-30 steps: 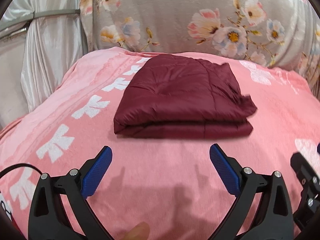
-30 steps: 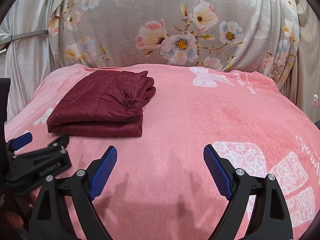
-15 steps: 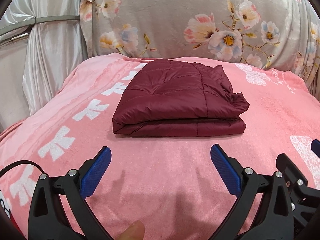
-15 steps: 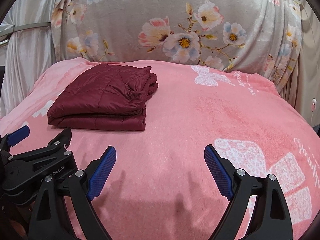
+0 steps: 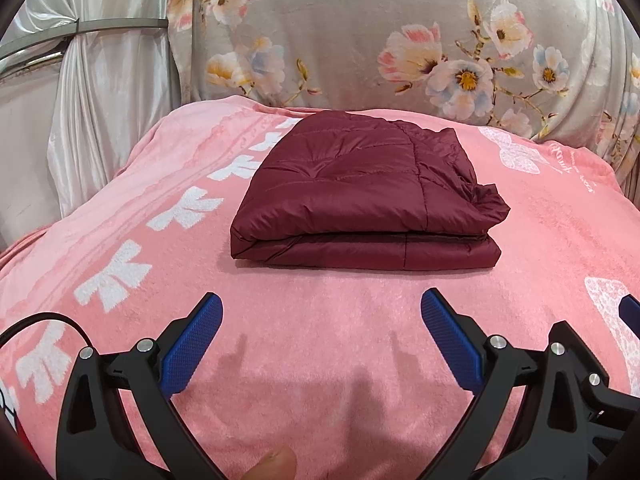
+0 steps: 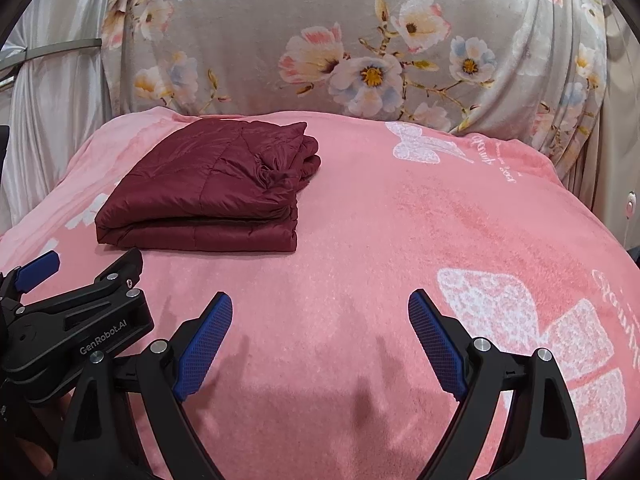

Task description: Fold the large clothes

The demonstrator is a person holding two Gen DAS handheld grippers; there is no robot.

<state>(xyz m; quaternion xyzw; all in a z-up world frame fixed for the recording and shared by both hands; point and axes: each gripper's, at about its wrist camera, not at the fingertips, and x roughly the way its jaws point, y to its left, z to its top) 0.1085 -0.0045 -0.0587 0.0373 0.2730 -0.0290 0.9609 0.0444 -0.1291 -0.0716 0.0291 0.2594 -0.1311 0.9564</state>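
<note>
Both grippers pull back, leaving the jacket centre frame. Left gripper and right gripper hang spread, empty; folding looks finished.

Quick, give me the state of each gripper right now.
Left gripper: open, holding nothing.
Right gripper: open, holding nothing.

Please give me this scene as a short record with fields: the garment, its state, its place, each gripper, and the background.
garment: maroon quilted jacket
state: folded into a flat rectangular bundle, layers stacked, loose bunched fabric at its right end
place: on the pink blanket, toward its far left part
left gripper: open, empty, above the blanket, apart from the jacket
right gripper: open, empty, above the blanket, to the right of the jacket
background: grey floral cloth behind the bed
</note>
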